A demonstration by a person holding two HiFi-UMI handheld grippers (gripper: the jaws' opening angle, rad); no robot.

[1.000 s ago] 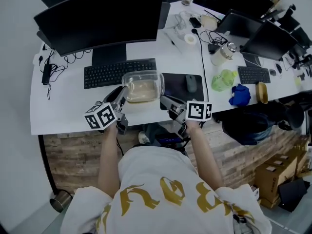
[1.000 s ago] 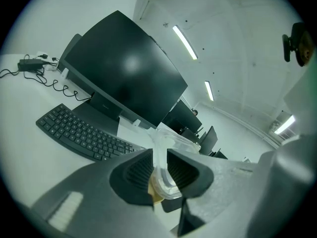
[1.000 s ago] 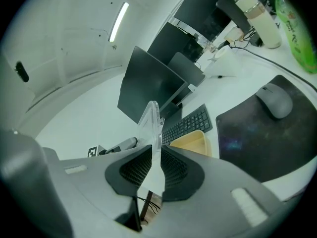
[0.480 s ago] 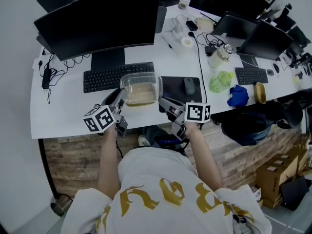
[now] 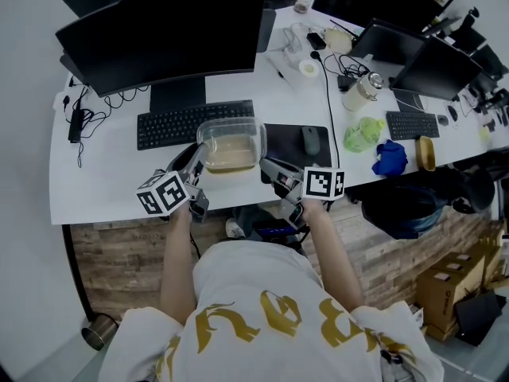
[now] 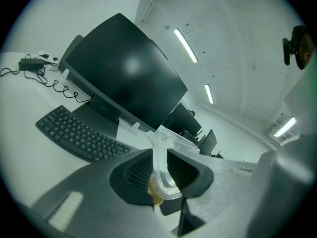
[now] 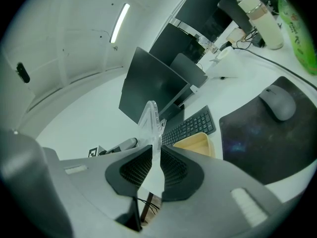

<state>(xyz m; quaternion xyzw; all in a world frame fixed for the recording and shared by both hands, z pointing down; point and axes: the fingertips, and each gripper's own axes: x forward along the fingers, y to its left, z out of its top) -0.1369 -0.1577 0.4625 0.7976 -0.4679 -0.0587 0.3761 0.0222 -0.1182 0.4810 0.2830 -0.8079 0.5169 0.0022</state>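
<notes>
Container [image 5: 231, 143] sits between both grippers at the desk [image 5: 103, 183] front edge, long axis left-right, keyboard [image 5: 195, 123] just behind it. Left gripper [image 5: 199, 157] is clamped on its left rim and right gripper [image 5: 267, 168] on its right rim. Neither is nearer.

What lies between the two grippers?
The head view shows a clear plastic container with beige contents, its rim clamped by the left gripper and the right gripper.

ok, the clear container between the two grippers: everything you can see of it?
The clear container is a rounded-rectangular tub, plastic by its look, with something tan in the bottom. It is level, in front of the keyboard. The left gripper and right gripper each clamp one end wall.
</notes>
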